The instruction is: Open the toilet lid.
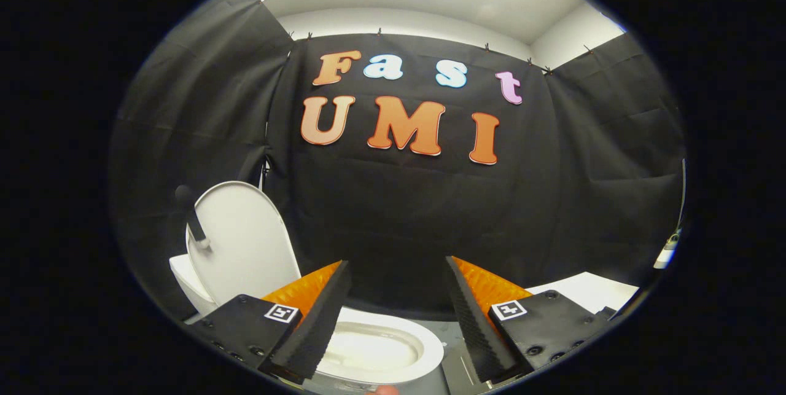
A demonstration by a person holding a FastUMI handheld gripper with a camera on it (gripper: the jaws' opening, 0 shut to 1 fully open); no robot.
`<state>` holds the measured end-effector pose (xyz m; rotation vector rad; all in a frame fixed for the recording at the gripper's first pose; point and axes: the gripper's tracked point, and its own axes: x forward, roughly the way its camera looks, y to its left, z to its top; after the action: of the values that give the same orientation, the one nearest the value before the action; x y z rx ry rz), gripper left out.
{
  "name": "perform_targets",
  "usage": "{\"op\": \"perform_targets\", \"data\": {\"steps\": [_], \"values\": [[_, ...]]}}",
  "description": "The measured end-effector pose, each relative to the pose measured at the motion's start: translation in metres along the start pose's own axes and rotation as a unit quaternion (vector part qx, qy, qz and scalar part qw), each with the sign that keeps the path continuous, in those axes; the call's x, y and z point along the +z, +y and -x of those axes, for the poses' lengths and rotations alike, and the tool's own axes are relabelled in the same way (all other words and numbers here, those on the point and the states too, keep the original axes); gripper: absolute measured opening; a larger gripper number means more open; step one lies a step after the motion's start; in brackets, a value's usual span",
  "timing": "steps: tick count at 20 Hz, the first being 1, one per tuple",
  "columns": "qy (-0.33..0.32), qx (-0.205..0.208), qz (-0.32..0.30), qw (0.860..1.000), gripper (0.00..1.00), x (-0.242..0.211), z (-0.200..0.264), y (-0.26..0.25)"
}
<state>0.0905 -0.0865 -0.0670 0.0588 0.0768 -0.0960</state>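
So from where I'm standing the toilet lid (242,241) is already up, standing close to vertical on the far left, just in front of the black cloth wall (589,198). There's a dark handle-looking stick (191,214) poking up along its left edge; can't really tell what it's attached to. The bowl with its seat (374,349) sits open below, and the near rim shows right between the fingers.

The hand-held gripper (398,297) is spread wide with nothing in it, and both fingers are clear of the lid, hovering over the bowl and pointed at the cloth. Off to the right, past the right finger, there's a white bench (589,290) or ledge of some sort.

My read: the job looks basically done. What could still go wrong is the lid tipping back down. It looks upright rather than leaned well back, and I can't see whether it's resting against anything behind it, so a bump from the left finger on the way out could knock it forward and slam it onto the seat. Backing straight off, away from the lid side, seems the safe bet.
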Motion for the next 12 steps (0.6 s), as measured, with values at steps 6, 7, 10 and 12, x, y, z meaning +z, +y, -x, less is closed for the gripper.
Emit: {"op": "perform_targets", "data": {"steps": [6,7,10,12], "values": [[0.013,0.004,-0.013,1.0,0.98,-0.029,0.026,-0.006],[0.014,0.008,-0.017,1.0,0.98,-0.032,0.03,-0.004],[0.016,0.006,-0.018,1.0,0.98,-0.035,0.04,-0.008],[0.012,0.0,-0.017,1.0,0.98,-0.034,0.048,-0.008]]}}
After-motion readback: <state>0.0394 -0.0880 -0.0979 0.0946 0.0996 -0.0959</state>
